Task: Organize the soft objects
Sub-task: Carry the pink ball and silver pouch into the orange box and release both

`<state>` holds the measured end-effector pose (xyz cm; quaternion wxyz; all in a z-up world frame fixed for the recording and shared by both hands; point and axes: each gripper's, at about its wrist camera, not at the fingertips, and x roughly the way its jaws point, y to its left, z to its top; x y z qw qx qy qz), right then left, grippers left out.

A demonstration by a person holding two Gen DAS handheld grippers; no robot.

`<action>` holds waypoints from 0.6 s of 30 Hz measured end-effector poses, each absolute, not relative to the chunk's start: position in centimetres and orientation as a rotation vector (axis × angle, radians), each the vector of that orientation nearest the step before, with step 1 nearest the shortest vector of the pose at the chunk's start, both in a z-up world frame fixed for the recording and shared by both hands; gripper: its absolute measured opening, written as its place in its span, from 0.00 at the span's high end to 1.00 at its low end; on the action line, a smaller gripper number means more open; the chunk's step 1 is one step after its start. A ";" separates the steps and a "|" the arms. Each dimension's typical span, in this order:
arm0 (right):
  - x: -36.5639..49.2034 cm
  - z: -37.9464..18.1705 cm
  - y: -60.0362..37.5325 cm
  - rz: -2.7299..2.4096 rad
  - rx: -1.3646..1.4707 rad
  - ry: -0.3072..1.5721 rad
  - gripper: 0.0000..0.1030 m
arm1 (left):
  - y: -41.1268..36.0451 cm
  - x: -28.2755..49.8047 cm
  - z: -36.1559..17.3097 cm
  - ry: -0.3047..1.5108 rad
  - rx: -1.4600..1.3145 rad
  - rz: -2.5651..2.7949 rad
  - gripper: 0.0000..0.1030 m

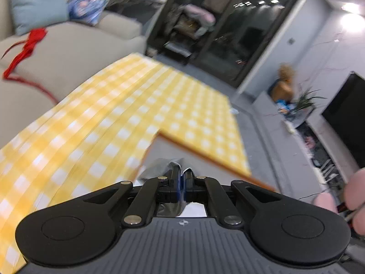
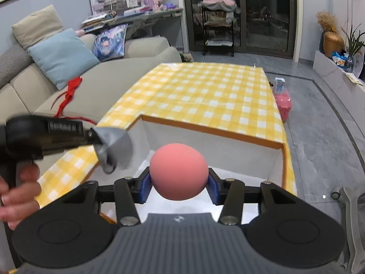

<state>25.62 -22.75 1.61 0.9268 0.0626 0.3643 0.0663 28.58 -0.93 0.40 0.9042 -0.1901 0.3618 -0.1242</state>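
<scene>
a pink ball (image 2: 178,171) sits clamped between the blue pads (image 2: 145,188) of the right gripper (image 2: 179,186), held over the white inside of an open box (image 2: 228,150) with an orange rim. to its left, a crumpled piece of grey cloth (image 2: 115,147) hangs pinched in the left gripper (image 2: 91,137), whose jaws are pressed together on it right at the box's left edge; the left wrist view shows the same grey cloth (image 1: 159,165) bunched at the closed fingertips of that gripper (image 1: 181,174). a hand (image 2: 19,193) grips the left tool's handle. a yellow and white checked cover (image 2: 205,96) lies around the box. beyond it stands a beige sofa (image 2: 114,75) carrying a light blue cushion (image 2: 62,57) and a red ribbon (image 2: 69,92).
</scene>
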 end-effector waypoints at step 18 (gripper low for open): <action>29.4 -3.2 -18.8 0.163 0.063 0.893 0.53 | -2.3 27.5 -4.3 0.907 -0.255 -0.255 0.87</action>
